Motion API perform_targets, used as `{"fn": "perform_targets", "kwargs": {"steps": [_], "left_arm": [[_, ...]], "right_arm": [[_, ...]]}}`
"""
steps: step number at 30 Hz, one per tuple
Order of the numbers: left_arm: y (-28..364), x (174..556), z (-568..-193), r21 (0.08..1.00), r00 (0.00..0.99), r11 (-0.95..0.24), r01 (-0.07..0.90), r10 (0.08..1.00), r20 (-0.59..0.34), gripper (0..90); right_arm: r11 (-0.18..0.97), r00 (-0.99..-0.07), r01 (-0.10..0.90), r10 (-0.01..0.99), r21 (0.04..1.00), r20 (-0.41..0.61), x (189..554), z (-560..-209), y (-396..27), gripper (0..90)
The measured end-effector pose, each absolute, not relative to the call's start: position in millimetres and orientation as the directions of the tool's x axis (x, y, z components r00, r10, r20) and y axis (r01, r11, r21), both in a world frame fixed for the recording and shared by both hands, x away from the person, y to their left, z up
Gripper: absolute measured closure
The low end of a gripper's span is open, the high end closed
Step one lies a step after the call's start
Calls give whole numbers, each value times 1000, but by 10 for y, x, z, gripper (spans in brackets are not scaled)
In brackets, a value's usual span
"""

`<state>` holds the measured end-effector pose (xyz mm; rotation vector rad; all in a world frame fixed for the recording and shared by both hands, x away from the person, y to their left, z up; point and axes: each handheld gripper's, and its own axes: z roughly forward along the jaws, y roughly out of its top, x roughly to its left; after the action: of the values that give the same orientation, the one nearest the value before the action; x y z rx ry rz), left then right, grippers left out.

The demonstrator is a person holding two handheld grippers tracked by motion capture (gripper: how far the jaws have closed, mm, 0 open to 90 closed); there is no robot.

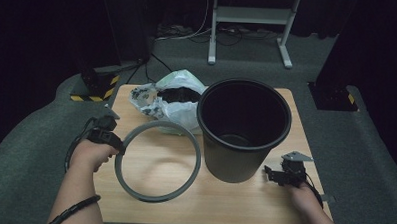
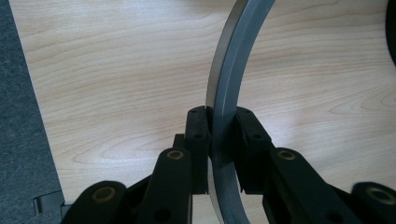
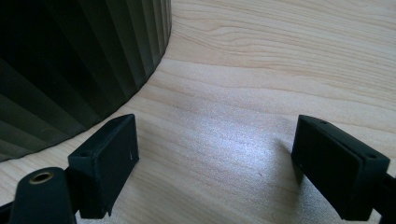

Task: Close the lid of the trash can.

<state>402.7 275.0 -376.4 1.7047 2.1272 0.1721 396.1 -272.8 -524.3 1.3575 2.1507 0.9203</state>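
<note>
Left tool (image 1: 119, 148) is clamped tight on the grey ring (image 1: 157, 160); in the left gripper view my pads (image 2: 198, 135) pinch its band (image 2: 226, 93) from both sides. The ring sits lower left of centre in the high view, over the tabletop (image 1: 233, 198), just beside the black bin (image 1: 243, 128). Right tool (image 1: 273, 175) is wide open, holding nothing, near the bin's base (image 3: 70, 70).

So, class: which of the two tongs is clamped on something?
The left tongs, clamped on the grey ring; the right tongs stand open beside the black bin.
</note>
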Motion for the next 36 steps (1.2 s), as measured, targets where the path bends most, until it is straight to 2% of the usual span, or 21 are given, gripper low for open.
{"fn": "perform_targets", "kwargs": {"steps": [22, 36], "left_arm": [[2788, 4066, -3419, 373, -204, 320, 871, 926, -317, 771], [2811, 4091, -3201, 386, -219, 321, 865, 933, -286, 770]], "right_arm": [[299, -426, 617, 905, 728, -11, 3958, -5243, -2728, 144], [299, -426, 616, 905, 729, -12, 3958, -5244, -2728, 144]]}}
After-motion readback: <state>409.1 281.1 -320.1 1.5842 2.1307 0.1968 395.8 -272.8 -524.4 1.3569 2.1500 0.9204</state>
